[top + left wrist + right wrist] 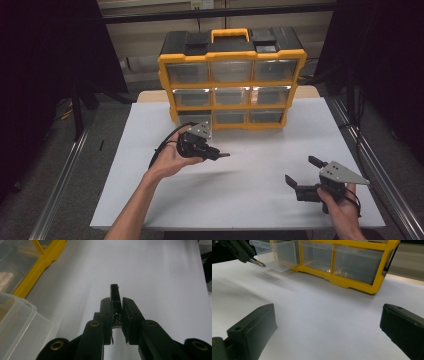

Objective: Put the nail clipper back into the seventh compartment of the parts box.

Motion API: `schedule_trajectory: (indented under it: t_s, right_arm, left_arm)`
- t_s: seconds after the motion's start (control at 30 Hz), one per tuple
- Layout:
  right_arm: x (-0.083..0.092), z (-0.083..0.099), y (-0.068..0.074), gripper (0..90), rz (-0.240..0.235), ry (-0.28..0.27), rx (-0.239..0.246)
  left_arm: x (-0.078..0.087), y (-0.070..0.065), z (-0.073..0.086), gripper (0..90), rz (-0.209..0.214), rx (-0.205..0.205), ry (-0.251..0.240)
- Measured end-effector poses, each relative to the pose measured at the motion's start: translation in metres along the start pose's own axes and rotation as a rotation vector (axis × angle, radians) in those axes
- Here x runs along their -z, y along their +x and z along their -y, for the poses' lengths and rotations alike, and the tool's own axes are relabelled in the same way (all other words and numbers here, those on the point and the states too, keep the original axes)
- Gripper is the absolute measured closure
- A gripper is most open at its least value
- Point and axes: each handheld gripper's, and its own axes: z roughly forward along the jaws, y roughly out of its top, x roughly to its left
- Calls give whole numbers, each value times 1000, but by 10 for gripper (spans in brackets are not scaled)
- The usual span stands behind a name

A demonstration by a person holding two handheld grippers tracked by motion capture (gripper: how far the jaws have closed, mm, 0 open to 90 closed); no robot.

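White sheeting covers the table [240,200]. Nearest, the right gripper [306,178] rests with jaws wide, empty. Beyond, the left gripper [214,153] pinches a slim dark, metal-tipped object [114,298] (perhaps a pen), just beside the yellow organiser's [232,75] pulled-out bottom-left drawer [277,256], likely its source or destination.

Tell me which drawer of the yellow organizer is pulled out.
The bottom-left drawer, nearest the left hand-held gripper. Its clear front juts over the white table, while the other drawers sit flush in the organizer.
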Motion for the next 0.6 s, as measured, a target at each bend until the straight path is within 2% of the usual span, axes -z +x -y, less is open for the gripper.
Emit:
schedule_trajectory:
  t_s: [0.03,0.1,0.6]
  right_arm:
    - [0,0,0,3,2,0,0]
    - [0,0,0,3,0,2,1]
    - [0,0,0,3,3,1,-5]
  left_arm:
    - [1,0,0,793,-14,-7,-11]
    - [4,1,1,793,-21,4,-21]
    - [27,5,1,794,-55,16,-75]
